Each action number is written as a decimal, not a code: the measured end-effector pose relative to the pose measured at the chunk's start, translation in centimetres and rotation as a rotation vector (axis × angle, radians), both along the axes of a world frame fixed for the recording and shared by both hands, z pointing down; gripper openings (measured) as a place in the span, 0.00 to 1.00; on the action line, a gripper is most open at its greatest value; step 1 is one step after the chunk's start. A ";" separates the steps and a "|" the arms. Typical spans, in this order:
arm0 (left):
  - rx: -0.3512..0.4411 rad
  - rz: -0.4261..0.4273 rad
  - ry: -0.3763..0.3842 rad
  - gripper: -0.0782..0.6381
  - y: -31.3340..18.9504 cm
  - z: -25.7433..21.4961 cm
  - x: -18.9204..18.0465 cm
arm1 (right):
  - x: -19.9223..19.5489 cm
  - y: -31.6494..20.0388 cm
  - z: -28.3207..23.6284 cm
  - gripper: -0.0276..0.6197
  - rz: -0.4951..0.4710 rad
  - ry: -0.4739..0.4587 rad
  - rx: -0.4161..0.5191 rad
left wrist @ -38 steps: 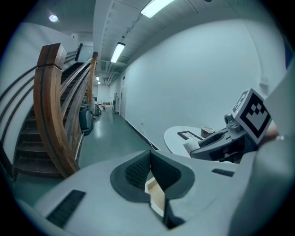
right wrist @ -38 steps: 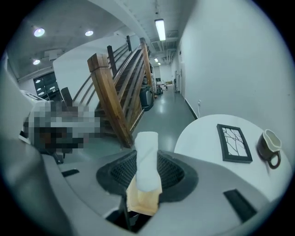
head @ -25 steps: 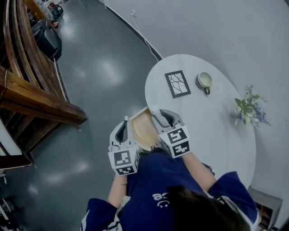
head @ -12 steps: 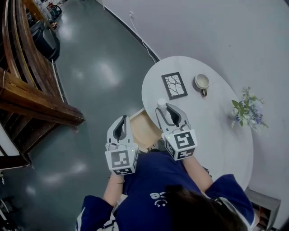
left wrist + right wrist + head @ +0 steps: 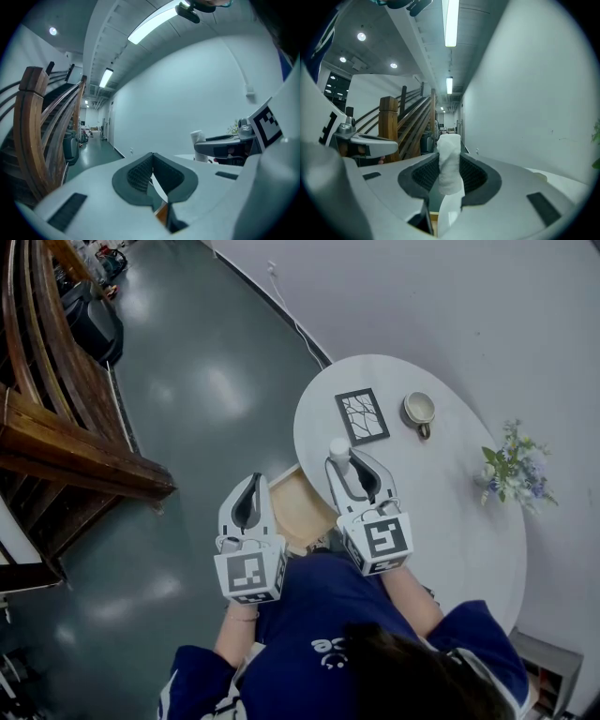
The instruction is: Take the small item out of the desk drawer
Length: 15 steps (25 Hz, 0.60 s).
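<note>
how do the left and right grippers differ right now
The right gripper is clamped on a white rolled item; the left gripper is shut on nothing. The right gripper reaches over the edge of the white table; the left gripper hangs beside the open wooden drawer, off the table. Both are grey, carry marker cubes and point the same way.

Here's the white oval table (image 5: 450, 512), carrying a dark-framed picture (image 5: 362, 415), a cup (image 5: 418, 411) just beside it, and flowers (image 5: 514, 468) further right.
</note>
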<state>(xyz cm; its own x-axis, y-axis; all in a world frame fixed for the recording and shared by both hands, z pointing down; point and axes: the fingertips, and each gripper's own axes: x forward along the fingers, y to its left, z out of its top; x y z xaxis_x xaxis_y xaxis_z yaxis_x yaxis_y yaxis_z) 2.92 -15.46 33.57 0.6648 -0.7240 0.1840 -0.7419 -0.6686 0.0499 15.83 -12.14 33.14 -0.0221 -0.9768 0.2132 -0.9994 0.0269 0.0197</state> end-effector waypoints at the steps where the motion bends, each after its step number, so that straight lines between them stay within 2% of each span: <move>1: -0.002 -0.001 0.000 0.11 0.0 0.1 0.0 | -0.1 -0.1 -0.2 0.26 0.000 -0.001 0.001; 8: -0.013 -0.007 -0.003 0.11 -0.2 0.4 -0.2 | -0.4 -0.1 0.3 0.26 -0.016 0.004 -0.001; 15: -0.016 -0.017 -0.005 0.11 -0.5 0.6 -0.7 | -0.3 0.0 0.1 0.26 0.013 0.004 -0.013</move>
